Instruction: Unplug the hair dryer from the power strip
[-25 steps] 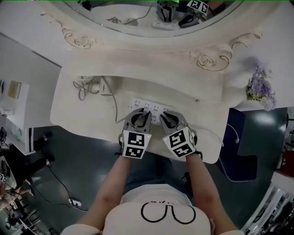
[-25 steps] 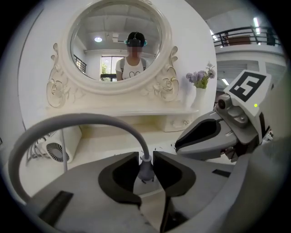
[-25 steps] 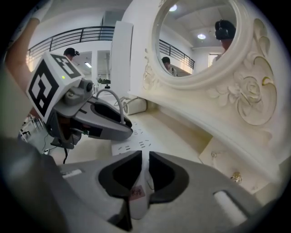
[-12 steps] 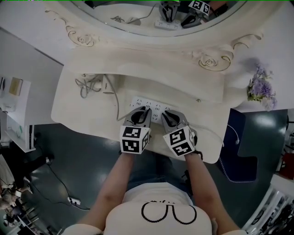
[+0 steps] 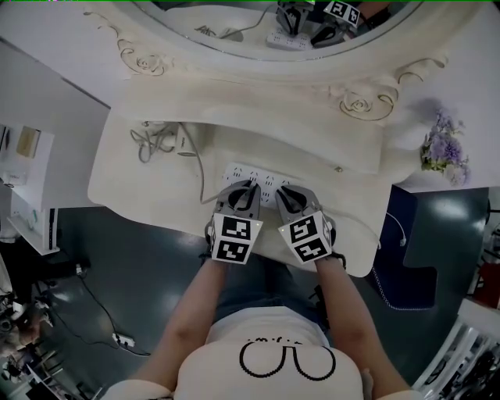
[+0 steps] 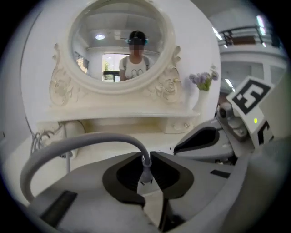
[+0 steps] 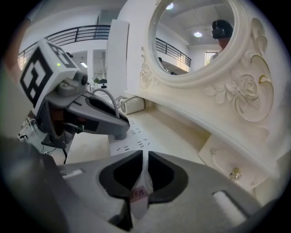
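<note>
Holding, left gripper [image 6: 146, 157]: jaws have just been closing, now narrow and pinched on the grey plug [image 6: 146, 174] where the cord [image 6: 91, 141] enters it.
Right gripper [image 7: 145, 157]: jaws have also just been closing, now narrow and clamped on the near end of the power strip [image 7: 132, 139].
Task item: plug sits on the power strip, mid-surface, close to the front edge.
Hair dryer [image 5: 181, 141]: back left of the surface [image 5: 141, 187], loose cord coiled beside it.
Edges: both grippers reach in over the front edge, side by side, nearly touching.
Open room: bare surface left and right of the strip; mirror [image 5: 234, 19] base overhangs behind it.
Right end: flowers [image 5: 441, 148], well apart.
Count: 2 grippers, 1 power strip, 1 plug, 1 hair dryer, 1 mirror.
</note>
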A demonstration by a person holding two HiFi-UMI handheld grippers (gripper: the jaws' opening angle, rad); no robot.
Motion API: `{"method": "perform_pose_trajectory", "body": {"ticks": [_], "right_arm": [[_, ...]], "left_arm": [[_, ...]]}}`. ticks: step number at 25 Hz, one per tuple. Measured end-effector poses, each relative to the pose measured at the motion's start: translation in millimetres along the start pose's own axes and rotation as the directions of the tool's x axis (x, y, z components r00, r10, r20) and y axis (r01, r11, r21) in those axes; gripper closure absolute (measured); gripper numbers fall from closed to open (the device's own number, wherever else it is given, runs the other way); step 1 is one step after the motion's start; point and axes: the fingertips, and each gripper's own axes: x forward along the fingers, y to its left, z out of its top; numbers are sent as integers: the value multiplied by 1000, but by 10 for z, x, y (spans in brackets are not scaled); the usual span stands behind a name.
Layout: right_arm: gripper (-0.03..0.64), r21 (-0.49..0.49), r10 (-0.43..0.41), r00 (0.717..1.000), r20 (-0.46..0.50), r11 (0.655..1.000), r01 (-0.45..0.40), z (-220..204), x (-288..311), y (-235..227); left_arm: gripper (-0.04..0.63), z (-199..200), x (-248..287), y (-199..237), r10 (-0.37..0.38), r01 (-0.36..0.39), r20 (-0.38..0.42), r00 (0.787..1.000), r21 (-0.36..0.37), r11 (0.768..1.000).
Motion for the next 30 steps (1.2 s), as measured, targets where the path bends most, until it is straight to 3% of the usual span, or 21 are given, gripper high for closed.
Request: {"method": "perform_pose_trajectory", "body": {"ticks": [3, 5, 7, 9, 12, 14, 15, 17, 19, 21, 22, 24, 27, 29, 30], "right_arm": [[578, -11, 4, 1000, 3, 1000, -4, -5, -2, 9], [578, -16, 2, 1000, 6, 1000, -2, -4, -5, 8], [578, -16, 0, 1000, 4, 1000, 0, 1, -2, 12], [578, -14, -1, 1000, 1, 1000, 1, 1, 2, 18], [580, -11, -4, 1000, 2, 1000, 4, -2, 0, 11], [580, -9, -11, 1000, 6, 1000, 11, 1, -5, 1], [580, -10, -15, 1000, 7, 1000, 15, 1, -5, -1], [581, -16, -21, 1000, 4, 1000, 21, -1, 1, 4], [581, -19, -18, 1000, 2, 1000, 18, -6, 6, 8], [583, -16, -16, 1000, 2, 1000, 16, -6, 6, 6], [583, -14, -18, 1000, 2, 1000, 18, -3, 6, 6], [583, -10, -23, 1000, 0, 1000, 23, 2, 9, 7], [584, -11, -21, 1000, -3, 1000, 21, 4, 14, 4], [584, -19, -17, 1000, -2, 1000, 17, 6, 16, 15], [584, -23, -16, 1000, 0, 1000, 16, 6, 17, 22]], "left_arm": [[537, 55, -23, 49, -48, 56, 38, 998, -248, 967], [532, 70, -29, 66, -58, 69, 44, 997, -302, 951], [535, 61, -29, 57, -50, 55, 26, 998, -231, 971], [543, 20, -24, 36, -24, 24, -5, 1000, -70, 997], [545, -20, -25, -23, 9, -4, -30, 999, 149, 989], [545, -18, -24, -45, 10, -3, -34, 999, 199, 980], [545, -16, -22, -40, -1, 7, -32, 999, 170, 985], [546, 12, -25, -3, -47, 47, -12, 999, -8, 999], [543, 73, -45, 33, -92, 93, 16, 996, -199, 976], [543, 101, -53, 44, -104, 105, 18, 994, -238, 966], [543, 98, -51, 36, -99, 98, 7, 995, -197, 976], [546, 66, -44, 15, -72, 71, -25, 997, -47, 996], [548, 11, -56, -23, -31, 37, -42, 999, 151, 988], [548, -18, -73, -34, -39, 46, -38, 999, 198, 979], [548, -22, -81, -25, -61, 66, -34, 998, 158, 985]]}}
